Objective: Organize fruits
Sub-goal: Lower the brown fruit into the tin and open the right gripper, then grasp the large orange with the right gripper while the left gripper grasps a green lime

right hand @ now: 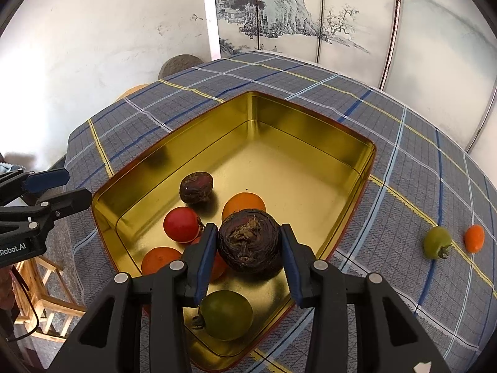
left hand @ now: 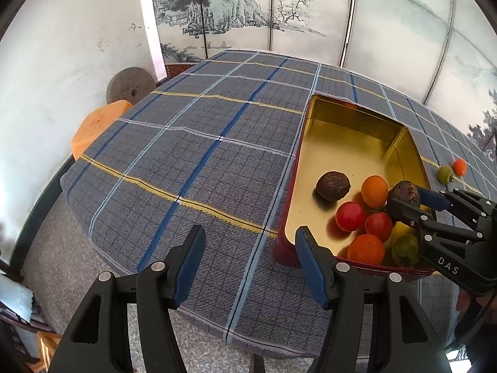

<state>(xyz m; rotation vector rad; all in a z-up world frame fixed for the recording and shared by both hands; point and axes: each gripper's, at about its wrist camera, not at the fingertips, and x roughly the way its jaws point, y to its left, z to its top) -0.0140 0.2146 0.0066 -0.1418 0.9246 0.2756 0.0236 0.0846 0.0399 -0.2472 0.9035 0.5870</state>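
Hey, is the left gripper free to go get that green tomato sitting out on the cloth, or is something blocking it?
Probably not directly. The left gripper is open and empty, but the tin and the right gripper, shut on a dark fruit, lie between it and the green tomato.

Far wall: folding screen (left hand: 248, 9) with painted mountains and trees.
Left wall (left hand: 71, 56): white, stained.
Table: plaid cloth (left hand: 186, 161).
Far left: orange stool (left hand: 99, 124).
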